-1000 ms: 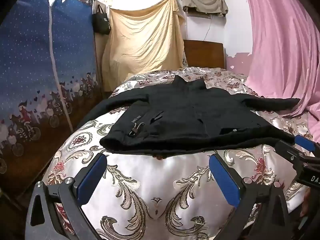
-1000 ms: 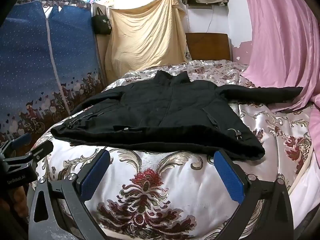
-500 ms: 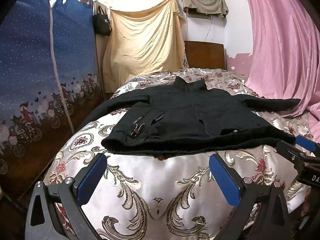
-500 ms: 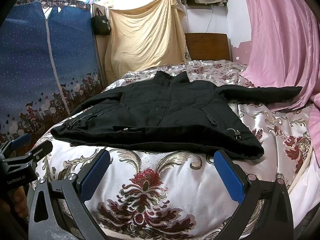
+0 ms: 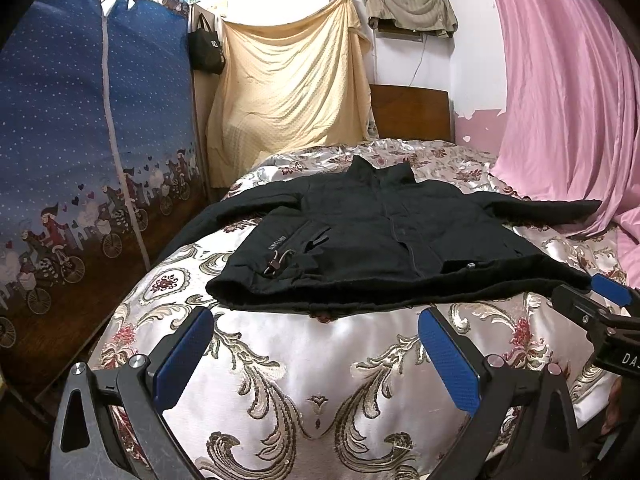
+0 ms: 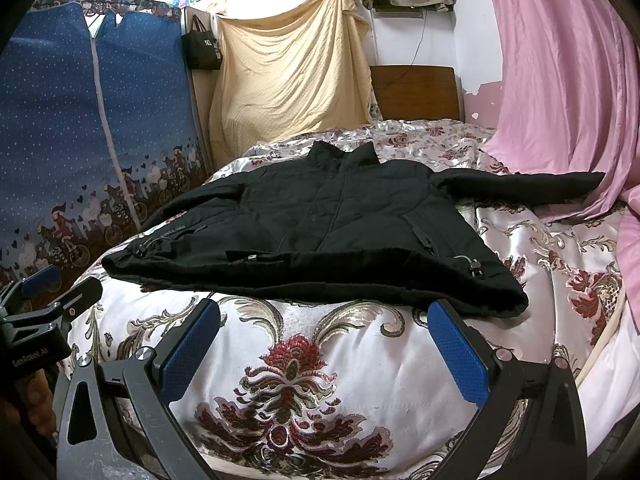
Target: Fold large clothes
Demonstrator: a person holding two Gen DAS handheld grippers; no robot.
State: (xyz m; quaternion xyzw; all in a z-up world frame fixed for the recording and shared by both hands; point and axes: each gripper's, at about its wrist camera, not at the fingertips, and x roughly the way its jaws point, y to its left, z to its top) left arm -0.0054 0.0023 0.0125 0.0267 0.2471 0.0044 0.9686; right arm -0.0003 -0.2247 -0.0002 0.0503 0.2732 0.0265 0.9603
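Nearest in the left wrist view, the left claw [image 5: 316,354] hangs released, its blue-padded fingers spread wide over bare bedcover and holding nothing. The right claw [image 6: 326,350] is released too, fingers equally wide apart, poised just short of the hem with nothing between them. Each claw shows at the edge of the other's view, so the two sit side by side at the foot of the bed.

Under them stretches the glossy cream satin bedcover with maroon and gold scrollwork [image 5: 320,392], rounded over the mattress edge. Just beyond lies the large black quilted zip-front jacket [image 6: 320,224], spread front-up, hem toward the claws, collar toward the wooden headboard [image 5: 412,114], which stands well behind it. One sleeve reaches toward the blue dotted fabric wardrobe [image 5: 92,128] on the left, the other toward the pink curtain [image 6: 560,80] on the right. Folding appears not yet begun.

The risks, as I judge them: the satin looks slick, so pulling the hem or a sleeve could drag the whole jacket rather than fold it. The padded fabric looks thick and springy; a shallow pinch may slip off, and a fold may spring open. A deep pinch could catch the bedcover along with the hem. The right sleeve's end lies against the curtain and might snag it.
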